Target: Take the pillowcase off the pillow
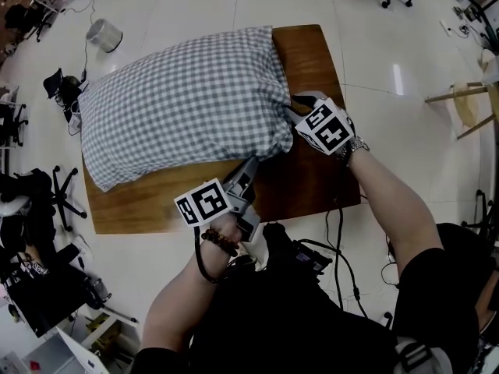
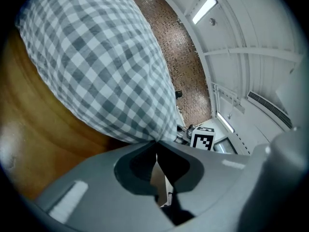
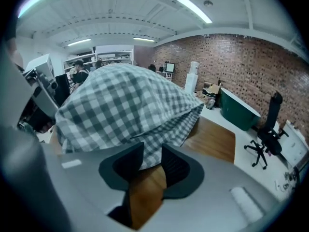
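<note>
Two grippers are working the right end of the checked pillowcase [image 1: 179, 100], which lies across the wooden table [image 1: 312, 189] with the pillow fully inside it, nothing peeking out that I can see

The left gripper [image 2: 155, 146] has its jaws pressed together, and it looks like a small bit of the cloth is pinched right at the tips, at the near corner of the case. The right gripper [image 3: 152, 161] has its jaws partly apart. The loose hem flap hangs down between them, but the pads don't seem to be squeezing it

My take on doing this step well:
- The right one should bite only the top layer of the hem, deep enough that it won't slip, and not the stuffing behind it
- That left pinch looks very shallow, so I'd guess it could pop off with a hard tug
- Once both have hold of the hem, spread the mouth wide before pulling, otherwise the whole lump probably just slides along the table

Containers: the pillowcase is the main one, stuffed full, with its mouth at the grippers' end. A pale round bin [image 1: 104, 34] stands on the floor beyond the table, and a green tub [image 3: 236, 111] sits off by the brick wall. Can't tell what's in either
</note>
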The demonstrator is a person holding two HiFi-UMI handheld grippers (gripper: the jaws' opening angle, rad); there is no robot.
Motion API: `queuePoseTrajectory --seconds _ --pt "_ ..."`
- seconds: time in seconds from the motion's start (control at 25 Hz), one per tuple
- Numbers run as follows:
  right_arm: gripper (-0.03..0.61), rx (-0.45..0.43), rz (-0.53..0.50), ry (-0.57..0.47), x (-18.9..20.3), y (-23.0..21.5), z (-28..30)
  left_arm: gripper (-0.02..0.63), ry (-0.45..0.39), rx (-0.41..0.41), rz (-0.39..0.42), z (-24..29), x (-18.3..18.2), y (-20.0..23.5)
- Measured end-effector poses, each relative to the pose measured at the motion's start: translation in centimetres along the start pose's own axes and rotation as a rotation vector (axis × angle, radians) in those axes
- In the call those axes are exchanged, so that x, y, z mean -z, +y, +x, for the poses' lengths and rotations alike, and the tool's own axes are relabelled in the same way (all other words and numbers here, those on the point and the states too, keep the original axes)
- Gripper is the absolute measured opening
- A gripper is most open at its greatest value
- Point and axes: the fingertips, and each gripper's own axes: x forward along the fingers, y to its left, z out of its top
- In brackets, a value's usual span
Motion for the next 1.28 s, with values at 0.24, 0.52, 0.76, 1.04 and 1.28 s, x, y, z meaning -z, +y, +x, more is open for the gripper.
queuePoseTrajectory --seconds 0.24,0.52,0.76,1.04,1.28 --pt "0.194 -0.162 -0.167 0.047 0.5 2.2 1.8 0.009 0.012 0.021 0.003 0.1 -0.7 -0.3" --pt "0.242 -0.281 -0.251 0.007 -0.3 4.1 2.1 0.009 0.022 0.036 -0.005 0.2 -1.2 -0.2" --pt "0.271 -0.49 -0.05 -0.075 -3.3 6.3 0.3 0.009 0.027 0.03 -0.009 0.8 -1.4 0.1" --pt "0.302 -0.597 0.173 -0.122 -4.9 8.5 1.0 0.009 0.044 0.043 -0.019 0.7 -1.2 0.2" --pt "0.065 -0.474 0.241 -0.115 -4.2 7.5 1.5 0.009 0.03 0.047 -0.01 0.5 -1.0 -0.5"
